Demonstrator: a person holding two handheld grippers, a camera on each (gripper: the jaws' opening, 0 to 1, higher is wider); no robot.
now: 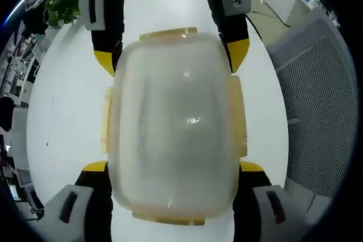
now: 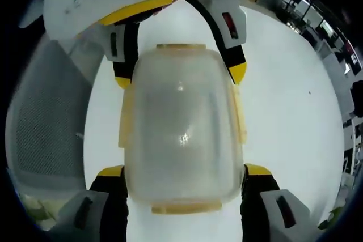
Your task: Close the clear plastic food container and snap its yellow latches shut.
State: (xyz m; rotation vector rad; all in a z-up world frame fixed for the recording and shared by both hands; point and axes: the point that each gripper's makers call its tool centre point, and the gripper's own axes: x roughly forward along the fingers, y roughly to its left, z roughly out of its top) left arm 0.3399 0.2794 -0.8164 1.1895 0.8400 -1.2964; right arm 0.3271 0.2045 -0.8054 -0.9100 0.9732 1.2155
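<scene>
The clear plastic container [image 1: 176, 123] lies on the white table [image 1: 62, 117], its cloudy broad face toward the camera. Pale yellow latches [image 1: 106, 120] lie flat along all its edges; whether they are snapped I cannot tell. My left gripper [image 1: 174, 167] straddles the near end, its yellow-tipped jaws pressed against both sides. My right gripper [image 1: 171, 58] clasps the far end the same way. In the right gripper view the container [image 2: 181, 128] is seen from the other end, with the right gripper [image 2: 184, 170] below and the left gripper [image 2: 180, 75] above.
A grey mesh chair back [image 1: 317, 111] stands beside the table, also seen in the right gripper view as mesh chair [image 2: 45, 123]. A green plant [image 1: 62, 1] sits past the table's far left. Office desks [image 2: 317, 21] fill the background.
</scene>
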